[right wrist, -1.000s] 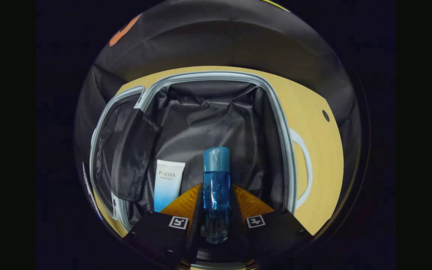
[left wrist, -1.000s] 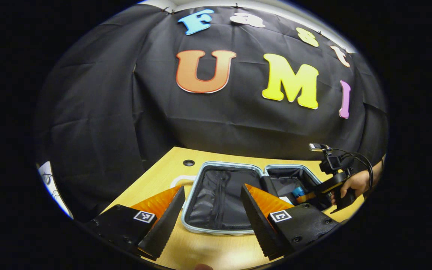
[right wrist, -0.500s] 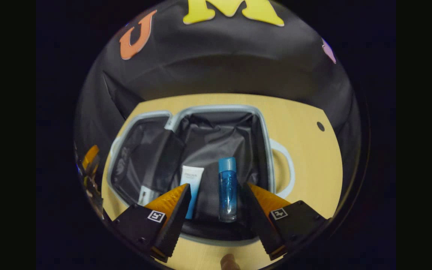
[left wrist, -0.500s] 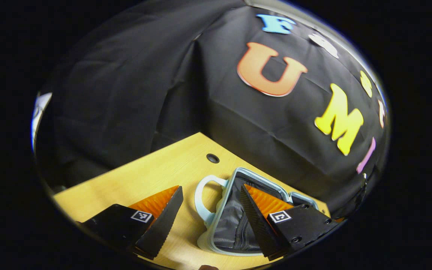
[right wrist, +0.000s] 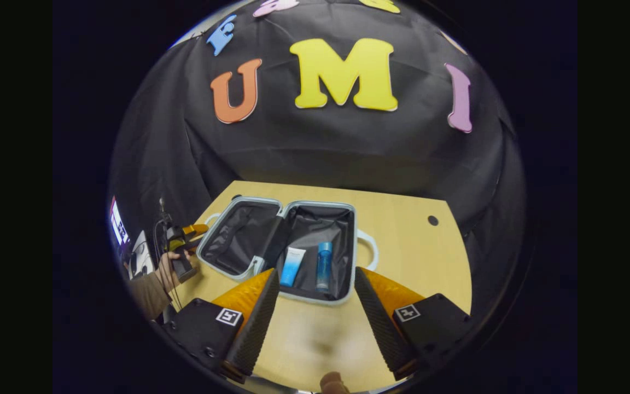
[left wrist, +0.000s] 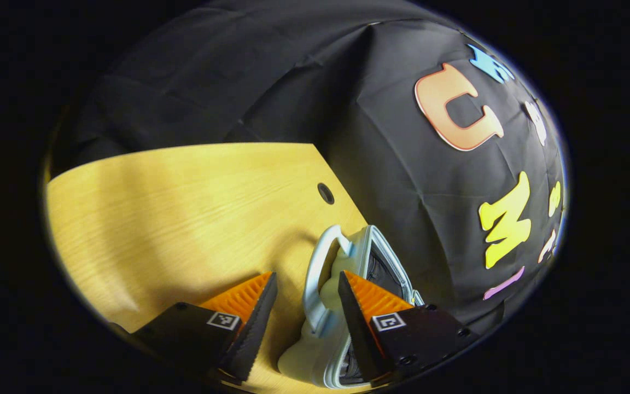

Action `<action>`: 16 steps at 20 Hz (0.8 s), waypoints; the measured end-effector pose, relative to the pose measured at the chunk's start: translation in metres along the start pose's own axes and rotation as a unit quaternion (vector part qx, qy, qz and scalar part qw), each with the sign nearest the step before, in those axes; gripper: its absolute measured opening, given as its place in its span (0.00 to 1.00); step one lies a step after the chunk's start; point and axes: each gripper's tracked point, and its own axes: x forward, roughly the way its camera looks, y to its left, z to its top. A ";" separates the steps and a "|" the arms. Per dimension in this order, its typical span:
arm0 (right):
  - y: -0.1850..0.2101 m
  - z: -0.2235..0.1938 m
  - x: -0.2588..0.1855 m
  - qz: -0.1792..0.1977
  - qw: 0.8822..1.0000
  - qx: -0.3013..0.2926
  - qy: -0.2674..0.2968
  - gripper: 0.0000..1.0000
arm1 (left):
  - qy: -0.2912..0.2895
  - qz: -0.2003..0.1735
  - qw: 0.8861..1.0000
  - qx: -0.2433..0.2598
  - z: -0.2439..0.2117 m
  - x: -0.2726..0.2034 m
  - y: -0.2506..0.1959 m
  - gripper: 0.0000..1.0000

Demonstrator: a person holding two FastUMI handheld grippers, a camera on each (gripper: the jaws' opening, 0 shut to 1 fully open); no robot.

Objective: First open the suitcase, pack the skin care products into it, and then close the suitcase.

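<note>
Jaws spread wide on the left gripper point(left wrist: 301, 323), gripping nothing, either side of the pale handle point(left wrist: 315, 284) at the end of the suitcase point(left wrist: 342, 306), low over the counter point(left wrist: 184, 208).

From the right gripper view: right gripper point(right wrist: 315, 312) likewise parted and empty, above bare counter just short of the open suitcase point(right wrist: 279, 243). White-and-blue tube point(right wrist: 292, 266) and blue bottle point(right wrist: 324, 264) side by side in the right half, left half bare lining. Left gripper point(right wrist: 184, 241) at the suitcase's far-left end, held by a hand point(right wrist: 166, 271).
</note>
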 end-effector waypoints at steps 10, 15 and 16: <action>-0.042 -0.004 -0.056 -0.040 0.998 0.012 -0.046 0.80 | -0.002 -0.022 1.000 -0.007 0.007 -0.004 -0.019 0.05; -0.068 0.002 -0.073 -0.023 0.997 0.031 -0.061 0.83 | -0.051 -0.004 0.997 0.062 0.037 -0.030 -0.071 0.03; -0.077 0.003 -0.076 -0.021 0.997 0.028 -0.066 0.83 | -0.064 -0.002 0.994 0.092 0.042 -0.038 -0.089 0.03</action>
